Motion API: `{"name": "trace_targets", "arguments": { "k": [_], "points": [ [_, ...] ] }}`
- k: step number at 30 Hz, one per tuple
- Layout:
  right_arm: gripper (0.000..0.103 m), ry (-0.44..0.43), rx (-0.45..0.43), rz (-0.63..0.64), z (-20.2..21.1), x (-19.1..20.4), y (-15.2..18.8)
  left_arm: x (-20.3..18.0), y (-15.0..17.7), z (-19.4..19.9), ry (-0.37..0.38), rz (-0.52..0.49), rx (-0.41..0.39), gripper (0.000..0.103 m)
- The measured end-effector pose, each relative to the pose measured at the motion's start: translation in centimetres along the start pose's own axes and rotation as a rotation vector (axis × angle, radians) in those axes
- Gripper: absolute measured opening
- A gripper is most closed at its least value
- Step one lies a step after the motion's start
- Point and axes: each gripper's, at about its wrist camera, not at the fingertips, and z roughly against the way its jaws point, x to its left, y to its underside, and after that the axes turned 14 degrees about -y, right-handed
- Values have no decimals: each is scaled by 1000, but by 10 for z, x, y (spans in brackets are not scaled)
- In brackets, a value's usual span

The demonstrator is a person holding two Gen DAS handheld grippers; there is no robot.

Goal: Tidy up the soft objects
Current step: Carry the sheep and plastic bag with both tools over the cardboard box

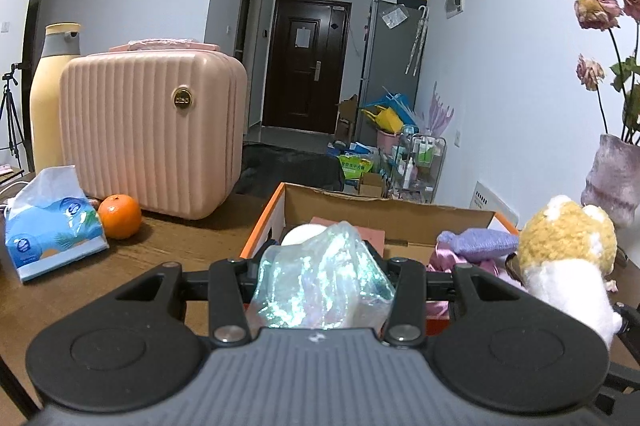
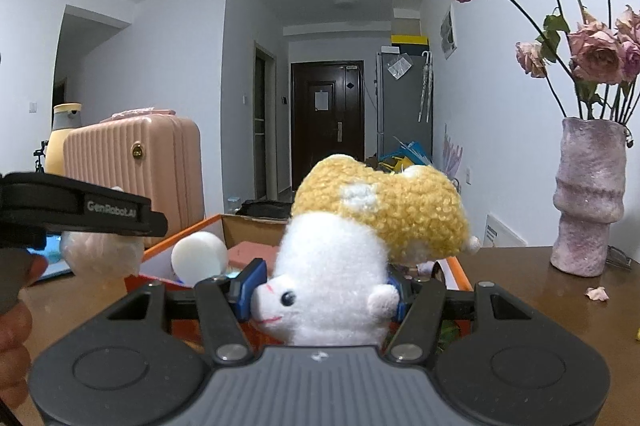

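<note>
Right now your left gripper (image 1: 320, 282) is pressed together on one crinkly iridescent bag (image 1: 324, 282), which fills the gap between its fingers and bulges up above them; your right gripper (image 2: 320, 296) pinches one plush toy (image 2: 360, 246) by its white part, the blue pads (image 2: 250, 288) pressing in on both sides, its curly yellow part above and its small face turned toward the camera.

Just beyond both tools sits one open cardboard box (image 1: 384, 206) with orange outer walls; the bag you hold hangs over its near edge, and the plush toy is held above the box's near side. Inside it you can count one white ball (image 2: 200, 258), one pinkish flat piece, one lilac knitted item (image 1: 478, 244) and some pink satin cloth (image 1: 444, 258) beside it.

From the right wrist view your left gripper (image 2: 80, 212) shows at the left edge with the pale bag under it, and part of your hand (image 2: 14, 310) below.

Farther out on the wooden table (image 1: 160, 246) stand one pink ribbed case (image 1: 152, 130), one orange (image 1: 119, 216) just in front of it, one blue tissue pack (image 1: 50, 222) beside the orange, and one yellow bottle (image 1: 50, 98) behind the case; to the right stands one mauve vase (image 2: 588, 198) holding several dried roses (image 2: 592, 54), with one fallen petal (image 2: 597, 293) on the table near it.
</note>
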Motion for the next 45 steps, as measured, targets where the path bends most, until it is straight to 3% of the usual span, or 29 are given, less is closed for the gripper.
{"name": "trace_targets", "arguments": {
  "k": [30,45],
  "points": [
    [59,36,29,-14,-112,-37,-18,-52,-34,-101,19,7,-23,44],
    [60,15,64,-1,-124,-45,-19,-61,-30,-119,17,-26,-16,47]
  ]
}}
